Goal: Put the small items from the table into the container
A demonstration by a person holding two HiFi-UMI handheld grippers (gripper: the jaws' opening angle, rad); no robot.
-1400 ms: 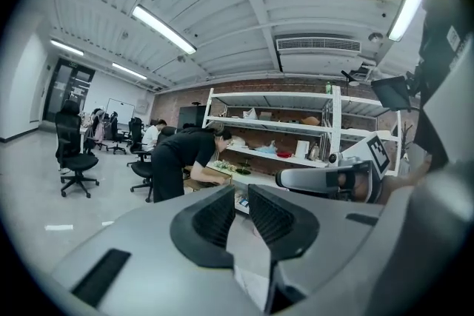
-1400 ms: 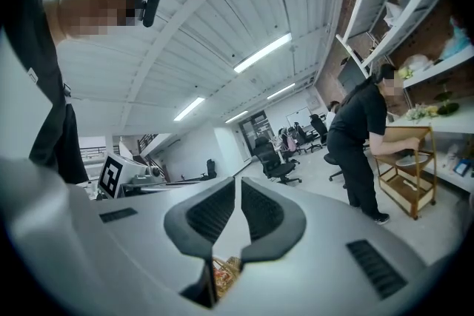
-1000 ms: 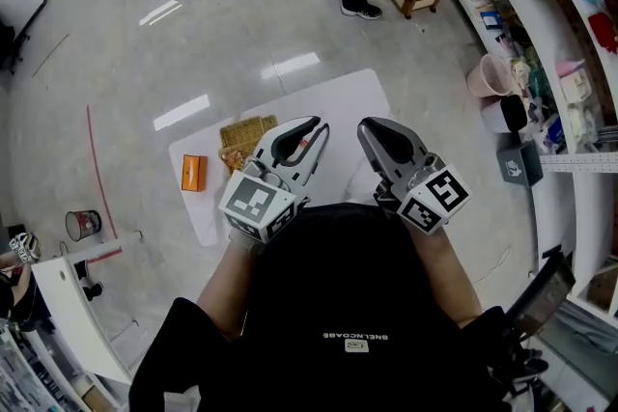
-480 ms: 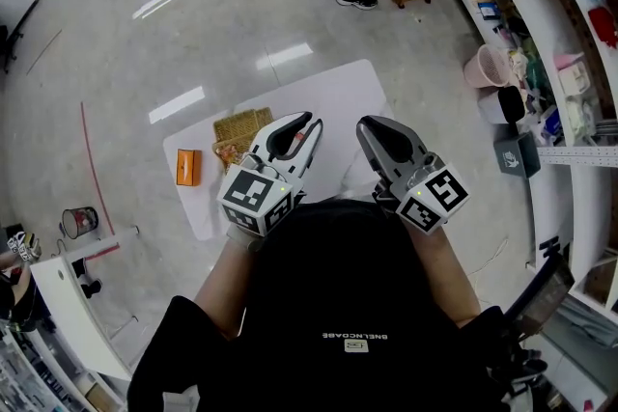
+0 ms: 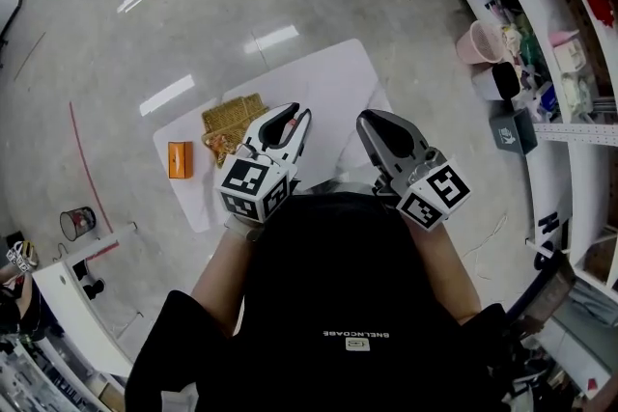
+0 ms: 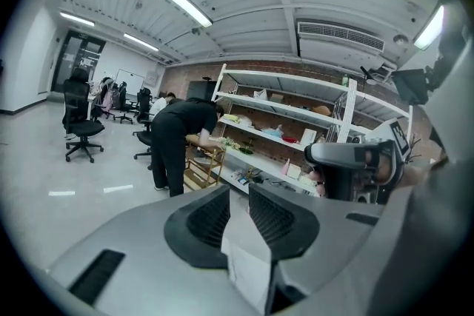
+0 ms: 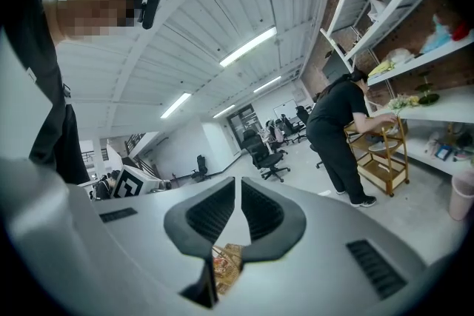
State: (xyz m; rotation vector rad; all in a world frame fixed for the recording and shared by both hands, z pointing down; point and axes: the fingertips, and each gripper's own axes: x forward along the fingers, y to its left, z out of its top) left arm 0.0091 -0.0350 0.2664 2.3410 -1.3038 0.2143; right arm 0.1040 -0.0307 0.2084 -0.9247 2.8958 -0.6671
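The orange box [image 5: 180,159] is lying by the tabletop's [image 5: 328,82] left edge, and the woven basket [image 5: 232,116] is sitting near it along the far edge. The left gripper [image 5: 299,115] is hovering over the near edge with its jaws slightly apart and empty. The right gripper [image 5: 369,121] is keeping its jaws closed on nothing.

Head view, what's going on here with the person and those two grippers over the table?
A person stands at a white table that holds a wicker basket and an orange box. The left hand-held gripper hangs beside the basket, its jaws slightly apart. Something white shows between them, but I can't tell if it is held. The right hand-held gripper has its jaws nearly together and empty.
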